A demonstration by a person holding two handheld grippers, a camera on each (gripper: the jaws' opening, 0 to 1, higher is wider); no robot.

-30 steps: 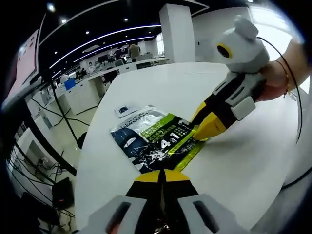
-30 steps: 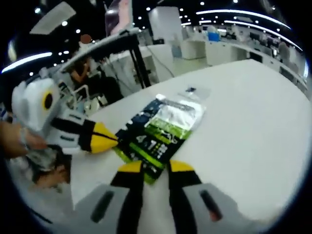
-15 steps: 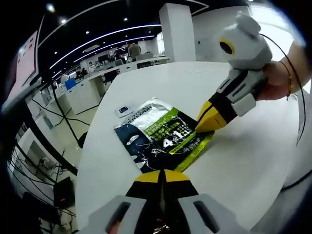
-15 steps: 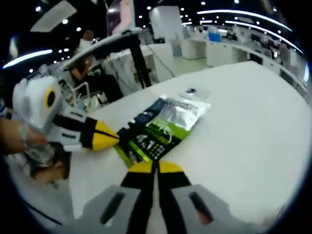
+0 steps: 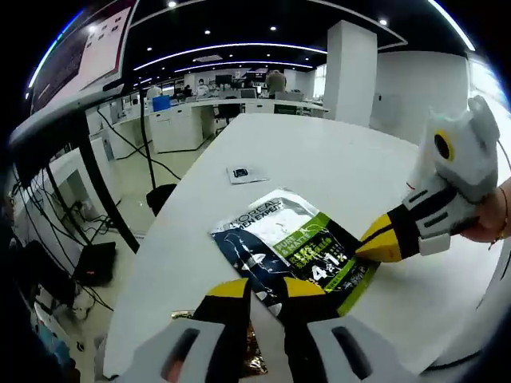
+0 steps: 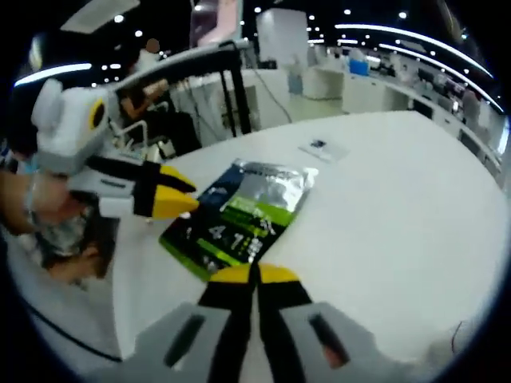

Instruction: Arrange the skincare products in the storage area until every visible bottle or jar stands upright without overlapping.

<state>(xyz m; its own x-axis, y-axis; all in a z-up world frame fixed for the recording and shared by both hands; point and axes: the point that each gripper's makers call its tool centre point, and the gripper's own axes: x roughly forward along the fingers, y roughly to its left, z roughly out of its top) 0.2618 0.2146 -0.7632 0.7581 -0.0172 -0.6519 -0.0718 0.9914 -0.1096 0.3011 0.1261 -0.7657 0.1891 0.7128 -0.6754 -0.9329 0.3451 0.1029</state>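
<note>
On white table (image 5: 319, 167): flat sachet (image 5: 295, 251) (unopened); small card (image 5: 239, 172) beyond.

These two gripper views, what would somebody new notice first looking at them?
Most striking is the glossy green, dark blue and silver pouch lying flat on the white table, printed with a big "4·1". The left gripper stands open at its near edge, and the right gripper, shut, sits at its other end. A small card lies farther back.
</note>
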